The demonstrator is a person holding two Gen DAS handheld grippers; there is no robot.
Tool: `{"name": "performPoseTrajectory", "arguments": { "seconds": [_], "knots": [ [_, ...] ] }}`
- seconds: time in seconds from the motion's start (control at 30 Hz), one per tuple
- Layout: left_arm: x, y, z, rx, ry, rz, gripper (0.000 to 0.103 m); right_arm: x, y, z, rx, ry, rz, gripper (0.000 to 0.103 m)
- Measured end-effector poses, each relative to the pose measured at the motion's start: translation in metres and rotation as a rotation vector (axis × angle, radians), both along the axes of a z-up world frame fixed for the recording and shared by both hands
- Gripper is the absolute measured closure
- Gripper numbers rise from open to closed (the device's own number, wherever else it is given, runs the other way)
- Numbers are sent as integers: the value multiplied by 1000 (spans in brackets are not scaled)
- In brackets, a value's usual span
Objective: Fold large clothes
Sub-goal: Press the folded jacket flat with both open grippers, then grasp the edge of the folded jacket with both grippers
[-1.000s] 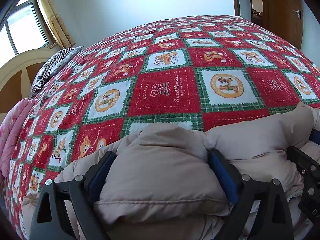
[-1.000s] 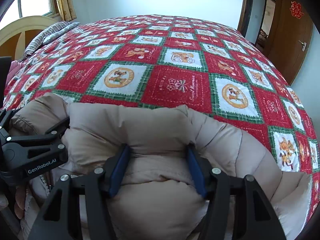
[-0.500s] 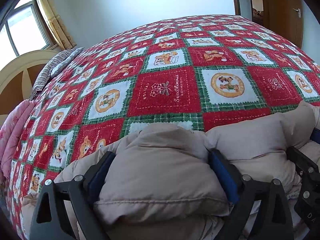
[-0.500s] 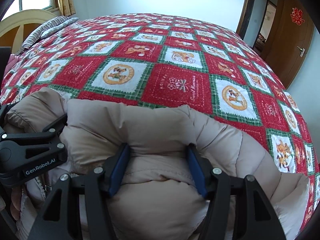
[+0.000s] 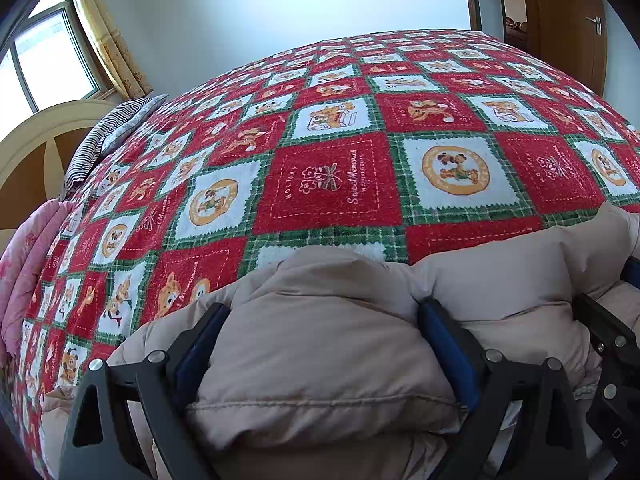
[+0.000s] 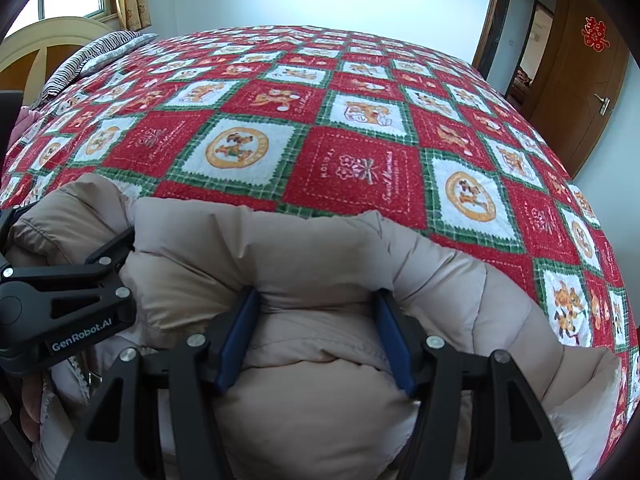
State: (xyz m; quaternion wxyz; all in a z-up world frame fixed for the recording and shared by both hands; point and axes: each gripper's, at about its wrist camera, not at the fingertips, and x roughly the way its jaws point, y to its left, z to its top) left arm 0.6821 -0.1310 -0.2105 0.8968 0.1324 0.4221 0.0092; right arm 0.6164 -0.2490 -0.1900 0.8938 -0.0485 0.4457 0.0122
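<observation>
Both grippers clamped on a beige puffer coat at the near edge of the bed.

The left gripper [image 5: 320, 352] has its blue-padded jaws pressed into a thick fold of the puffer coat [image 5: 328, 360]; the right gripper [image 6: 316, 336] squeezes another bunched fold of the same coat just beside it. The coat lies on the near part of the patchwork bedspread [image 5: 360, 120], whose red square just beyond the coat reads "HOLIDAY" and "Sweet Memories". The left gripper's black body carries the label "GenRobot.AI" [image 6: 82, 338]. Far beyond the coat, a red paper character [image 6: 595, 34] hangs on the wooden door [image 6: 576, 92].
</observation>
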Motion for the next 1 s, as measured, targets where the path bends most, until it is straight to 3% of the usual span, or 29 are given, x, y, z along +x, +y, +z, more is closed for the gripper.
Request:
{"name": "performPoseTrajectory", "arguments": {
  "seconds": [0.13,0.23,0.3,0.37,0.47,0.57,0.7,0.87,1.0],
  "knots": [
    [2,-4,0,36,-1,3,5,4,3,1,-20,16,9,40],
    [6,-4,14,57,26,-13,5,3,-7,13,24,43,36,39],
    [-7,4,47,50,-36,-26,5,-12,-21,30,71,17,14,36],
    [-37,27,88,-21,-122,-51,5,-40,-38,51,86,-42,-16,25],
    [-92,69,110,-51,-142,-71,5,-89,-65,63,116,-55,-54,18],
    [-148,106,100,-4,-140,-55,5,-141,-87,53,117,-16,-92,18],
    [-228,153,63,44,-85,-29,5,-214,-115,28,115,26,-147,18],
    [-309,181,29,58,-26,-9,5,-284,-131,16,157,43,-203,18],
    [-355,190,16,12,-7,-18,6,-330,-132,7,215,55,-218,18]
  ]
}}
